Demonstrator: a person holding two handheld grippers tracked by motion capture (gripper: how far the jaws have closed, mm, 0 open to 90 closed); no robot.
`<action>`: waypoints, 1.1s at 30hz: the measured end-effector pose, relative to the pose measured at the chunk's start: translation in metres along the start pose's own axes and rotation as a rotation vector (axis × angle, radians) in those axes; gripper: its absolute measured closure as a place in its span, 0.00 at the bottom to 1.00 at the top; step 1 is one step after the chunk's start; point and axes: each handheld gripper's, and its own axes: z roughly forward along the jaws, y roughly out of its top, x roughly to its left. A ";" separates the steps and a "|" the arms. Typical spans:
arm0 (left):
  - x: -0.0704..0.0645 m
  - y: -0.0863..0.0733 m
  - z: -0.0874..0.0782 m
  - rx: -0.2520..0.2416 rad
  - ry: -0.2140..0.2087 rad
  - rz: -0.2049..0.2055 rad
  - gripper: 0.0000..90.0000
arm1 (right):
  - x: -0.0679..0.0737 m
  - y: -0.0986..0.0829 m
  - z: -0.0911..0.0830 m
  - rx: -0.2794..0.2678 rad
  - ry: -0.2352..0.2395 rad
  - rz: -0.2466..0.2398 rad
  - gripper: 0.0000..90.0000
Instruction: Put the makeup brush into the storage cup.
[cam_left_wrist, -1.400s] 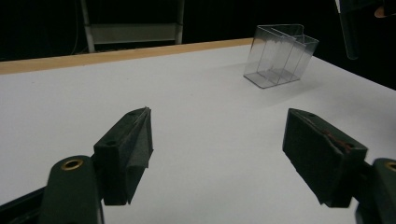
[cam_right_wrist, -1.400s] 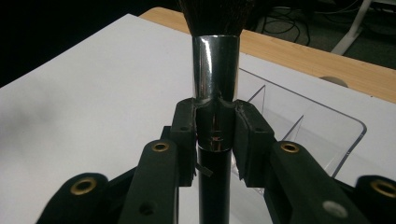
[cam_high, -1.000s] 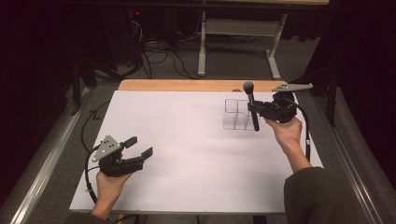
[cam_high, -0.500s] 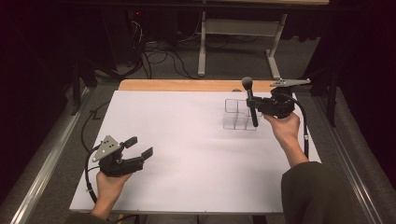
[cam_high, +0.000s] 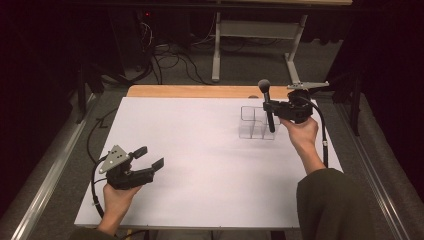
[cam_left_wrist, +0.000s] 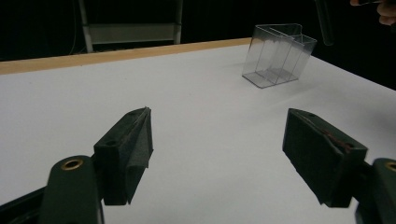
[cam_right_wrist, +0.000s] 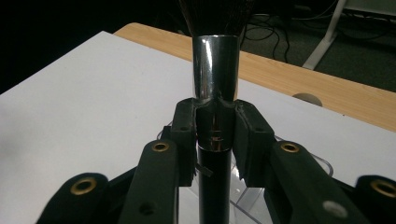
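A clear plastic organiser (cam_high: 257, 122) with upright compartments stands at the table's far right (cam_left_wrist: 279, 55). My right gripper (cam_high: 268, 106) is shut on a makeup brush (cam_high: 266, 103), held upright with its dark bristles on top and its handle reaching down over the organiser. In the right gripper view the jaws clamp the brush (cam_right_wrist: 216, 88) just below its silver ferrule, with the organiser's rim (cam_right_wrist: 261, 193) underneath. My left gripper (cam_high: 148, 157) rests open near the front left of the table, nothing between its fingers (cam_left_wrist: 125, 154).
A white sheet (cam_high: 200, 160) covers the table, with a wooden strip (cam_high: 195, 91) along the far edge. Table legs and cables (cam_high: 170, 52) lie on the floor beyond. A person's hands and a dark sleeve (cam_high: 330, 200) come in from the bottom.
The right gripper has carried the brush a little toward the far edge, its handle now over the organiser. The left gripper has stayed put.
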 end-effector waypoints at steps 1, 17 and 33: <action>0.000 0.000 0.000 0.000 0.000 0.001 0.27 | 0.000 0.000 0.001 0.002 -0.004 0.005 0.82; 0.000 0.000 0.000 0.000 -0.003 0.002 0.27 | -0.007 0.009 0.008 -0.019 -0.059 0.000 0.82; -0.001 0.000 0.001 0.000 -0.009 0.003 0.27 | -0.013 0.017 0.016 -0.013 -0.106 0.023 0.82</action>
